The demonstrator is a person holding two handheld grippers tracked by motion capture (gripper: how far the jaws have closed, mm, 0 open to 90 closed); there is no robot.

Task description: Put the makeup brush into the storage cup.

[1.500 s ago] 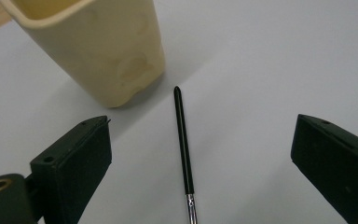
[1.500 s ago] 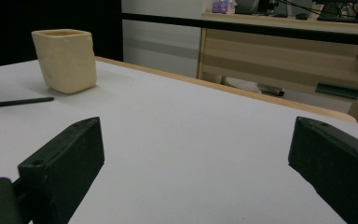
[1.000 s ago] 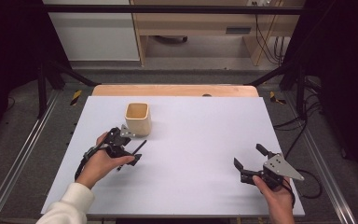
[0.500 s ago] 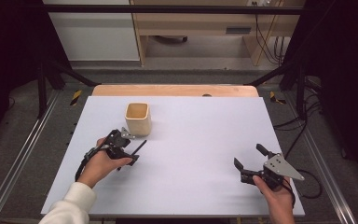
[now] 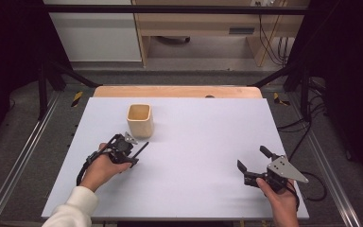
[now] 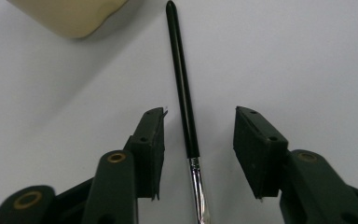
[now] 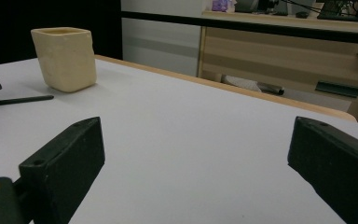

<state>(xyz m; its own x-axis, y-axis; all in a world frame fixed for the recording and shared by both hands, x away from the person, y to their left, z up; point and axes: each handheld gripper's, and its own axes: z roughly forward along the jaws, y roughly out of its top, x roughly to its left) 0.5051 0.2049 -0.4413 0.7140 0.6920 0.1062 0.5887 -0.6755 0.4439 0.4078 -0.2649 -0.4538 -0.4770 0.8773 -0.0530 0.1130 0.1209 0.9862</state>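
A thin black-handled paintbrush (image 6: 182, 84) with a silver ferrule lies flat on the white table (image 5: 198, 137), its handle tip near a cream square cup (image 5: 139, 120). My left gripper (image 6: 200, 116) straddles the brush. Its jaws have just been closing, and a gap still shows on each side of the handle, so the pads do not touch it. In the high view the left gripper (image 5: 133, 152) sits just in front of the cup, the brush (image 5: 142, 146) poking out beyond it. My right gripper (image 5: 252, 158) rests open at the table's front right with nothing between its jaws.
The cup (image 7: 65, 58) stands upright on the far left part of the table, with the brush (image 7: 18, 100) lying in front of it. A wooden strip (image 5: 179, 91) runs along the table's back edge. Metal rails and cables lie on the floor on both sides.
The left gripper's jaws have narrowed around the brush. Both hands stay about where they were, and the brush and the cup have not moved.
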